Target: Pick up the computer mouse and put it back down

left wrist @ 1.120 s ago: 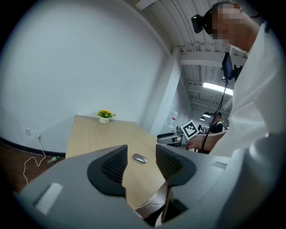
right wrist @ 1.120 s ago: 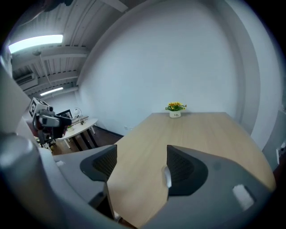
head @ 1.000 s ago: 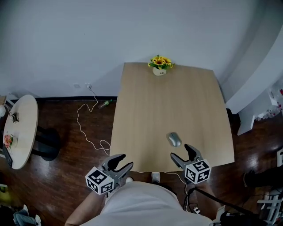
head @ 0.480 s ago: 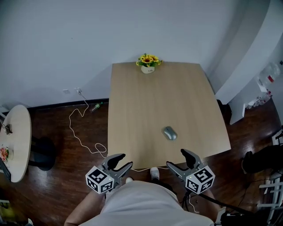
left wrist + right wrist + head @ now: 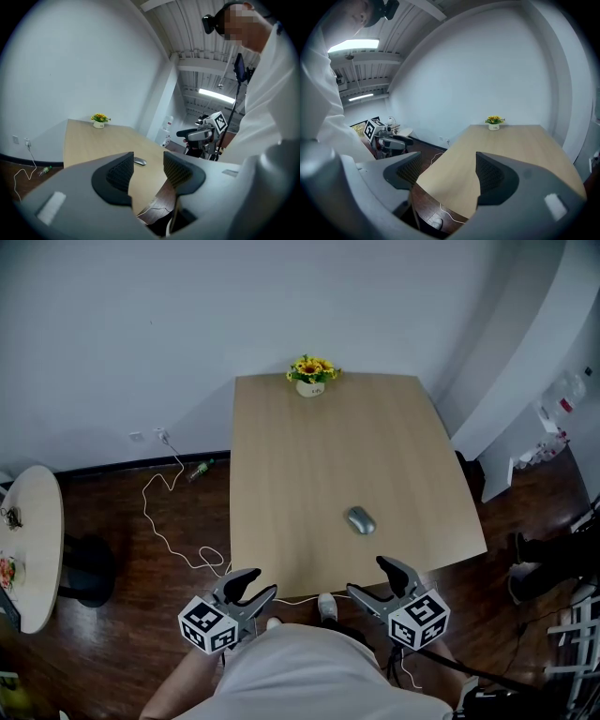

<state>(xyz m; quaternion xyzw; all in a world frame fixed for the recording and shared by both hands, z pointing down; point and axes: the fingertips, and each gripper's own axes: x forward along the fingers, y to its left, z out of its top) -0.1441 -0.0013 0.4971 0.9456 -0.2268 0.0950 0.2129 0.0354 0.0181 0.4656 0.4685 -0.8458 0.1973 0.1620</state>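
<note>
You held the left gripper (image 5: 251, 583) off the near edge of the light wooden table (image 5: 281, 474), jaws spread, empty | right gripper (image 5: 375, 578) beside that edge too — jaws apart, empty | grey oval computer mouse (image 5: 360, 520) lay on the table, nearer the right gripper.

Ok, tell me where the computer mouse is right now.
In the head view, the computer mouse lies on the wooden table, near its front right, just ahead of the right gripper and apart from it.

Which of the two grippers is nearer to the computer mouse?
The right gripper, just in front of the computer mouse; the left gripper is farther, by the left corner of the table.
</note>
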